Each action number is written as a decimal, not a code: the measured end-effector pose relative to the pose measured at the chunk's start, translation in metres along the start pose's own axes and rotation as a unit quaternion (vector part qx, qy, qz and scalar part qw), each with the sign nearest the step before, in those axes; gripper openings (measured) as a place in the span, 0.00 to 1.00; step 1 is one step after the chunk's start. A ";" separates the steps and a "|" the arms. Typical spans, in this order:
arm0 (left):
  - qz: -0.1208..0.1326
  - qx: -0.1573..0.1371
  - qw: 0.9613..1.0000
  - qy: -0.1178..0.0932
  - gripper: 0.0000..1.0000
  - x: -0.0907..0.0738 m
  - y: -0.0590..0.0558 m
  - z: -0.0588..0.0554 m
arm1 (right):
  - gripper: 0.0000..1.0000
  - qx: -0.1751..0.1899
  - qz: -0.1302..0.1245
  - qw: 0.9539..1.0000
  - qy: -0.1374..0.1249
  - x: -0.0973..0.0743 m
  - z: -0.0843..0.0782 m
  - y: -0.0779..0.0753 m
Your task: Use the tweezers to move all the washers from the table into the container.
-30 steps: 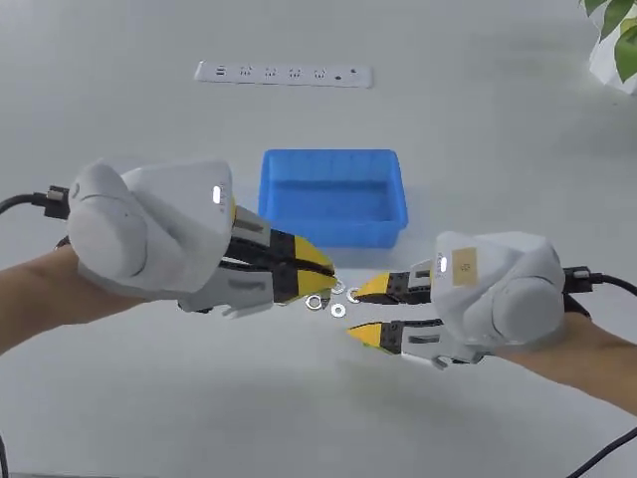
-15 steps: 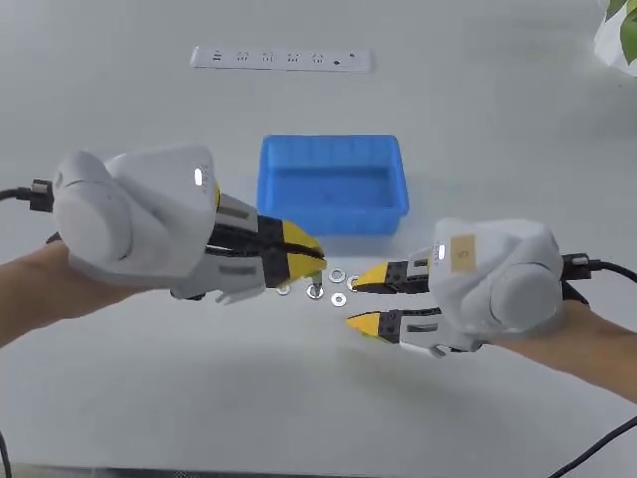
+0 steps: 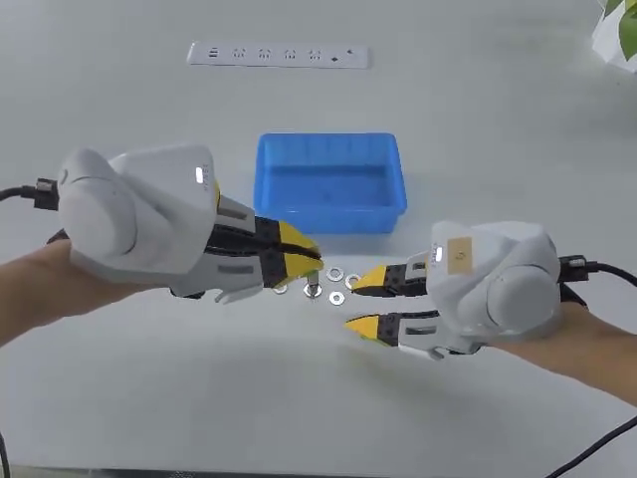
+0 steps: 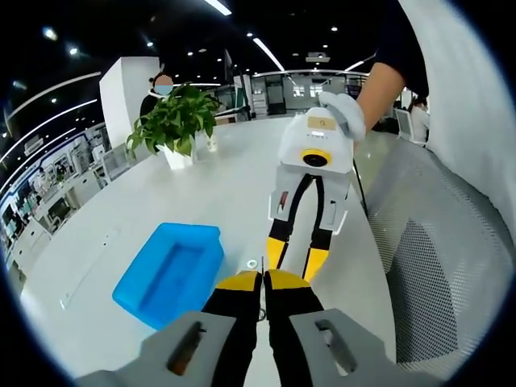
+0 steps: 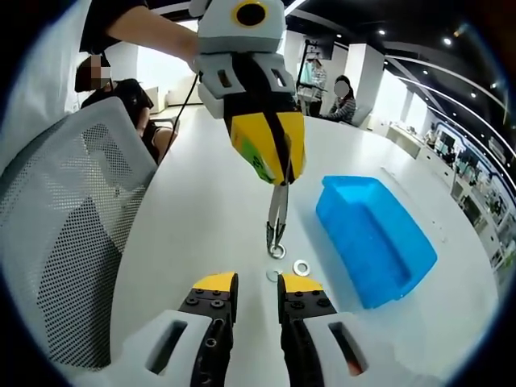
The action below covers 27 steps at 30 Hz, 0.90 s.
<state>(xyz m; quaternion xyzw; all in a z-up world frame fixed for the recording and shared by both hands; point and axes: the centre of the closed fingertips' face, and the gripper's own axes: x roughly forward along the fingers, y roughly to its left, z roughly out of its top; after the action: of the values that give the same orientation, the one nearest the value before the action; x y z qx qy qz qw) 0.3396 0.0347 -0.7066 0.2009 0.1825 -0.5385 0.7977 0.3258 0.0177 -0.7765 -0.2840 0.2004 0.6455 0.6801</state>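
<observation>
My left gripper (image 3: 307, 263) is shut on a pair of thin metal tweezers (image 5: 279, 211), which point down at the table. In the right gripper view the tweezers' tips rest at a small metal washer (image 5: 276, 251). Several more washers (image 3: 336, 275) lie in a loose cluster in front of the blue container (image 3: 330, 184). On the other side of the cluster my right gripper (image 3: 361, 302) stands open, with nothing between its jaws. In the left gripper view my left gripper (image 4: 263, 282) has its jaws pressed together, and the right gripper (image 4: 297, 256) faces it.
A white power strip (image 3: 279, 56) lies at the back of the white table (image 3: 498, 149). A potted plant (image 4: 179, 129) stands at the far right corner. A mesh chair (image 5: 72, 242) is at the table's near edge, and people sit in the background.
The left gripper has edged back a little and the tweezers' tips now reach the washers. The right gripper has stayed open in about the same place. The head camera has shifted slightly.
</observation>
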 end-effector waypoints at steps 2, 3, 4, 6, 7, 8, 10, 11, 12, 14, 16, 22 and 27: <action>0.001 -0.003 1.000 -0.003 0.05 0.000 0.000 0.001 | 0.21 0.001 -0.002 1.000 -0.002 0.000 0.001 -0.001; 0.000 -0.004 1.000 -0.003 0.05 0.000 -0.001 0.001 | 0.21 0.001 -0.002 1.000 -0.002 0.000 0.002 -0.001; 0.000 -0.002 1.000 -0.002 0.05 0.000 -0.002 0.000 | 0.21 0.001 -0.003 1.000 -0.002 0.000 0.002 -0.001; -0.001 -0.002 1.000 0.001 0.05 0.001 -0.002 -0.001 | 0.21 0.001 -0.002 1.000 -0.002 0.000 0.002 0.000; -0.002 -0.002 1.000 0.002 0.05 0.001 -0.003 -0.002 | 0.21 0.001 -0.002 1.000 -0.002 0.000 0.002 0.000; -0.001 -0.001 1.000 -0.001 0.05 0.001 -0.003 -0.002 | 0.21 0.000 -0.001 1.000 -0.001 0.000 0.002 0.000; 0.001 0.001 1.000 -0.001 0.05 0.000 -0.002 -0.002 | 0.21 -0.002 -0.001 1.000 0.002 0.000 0.001 0.001; 0.000 -0.001 1.000 -0.001 0.05 0.000 -0.001 -0.002 | 0.21 -0.001 0.000 1.000 0.001 0.000 0.001 0.001; -0.001 -0.004 1.000 -0.002 0.05 -0.001 -0.002 -0.002 | 0.21 0.000 0.001 1.000 0.000 0.000 0.002 0.001; -0.004 -0.004 1.000 -0.002 0.05 -0.001 -0.002 -0.002 | 0.21 -0.001 0.002 1.000 0.001 0.000 0.002 0.002; -0.010 -0.010 1.000 -0.003 0.05 -0.001 -0.004 -0.002 | 0.21 -0.003 0.006 1.000 0.000 0.002 0.004 0.001; -0.014 -0.019 1.000 -0.005 0.05 -0.001 -0.005 -0.003 | 0.21 0.007 0.012 1.000 -0.014 0.015 0.015 -0.012; -0.020 -0.020 1.000 -0.005 0.05 0.000 -0.005 -0.002 | 0.22 0.008 0.027 0.999 -0.020 0.026 0.023 -0.014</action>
<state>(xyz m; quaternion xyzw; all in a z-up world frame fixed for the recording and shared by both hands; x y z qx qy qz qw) 0.3352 0.0343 -0.7090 0.1790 0.1931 -0.5514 0.7916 0.3395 0.0525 -0.7737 -0.2600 0.1992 0.6679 0.6683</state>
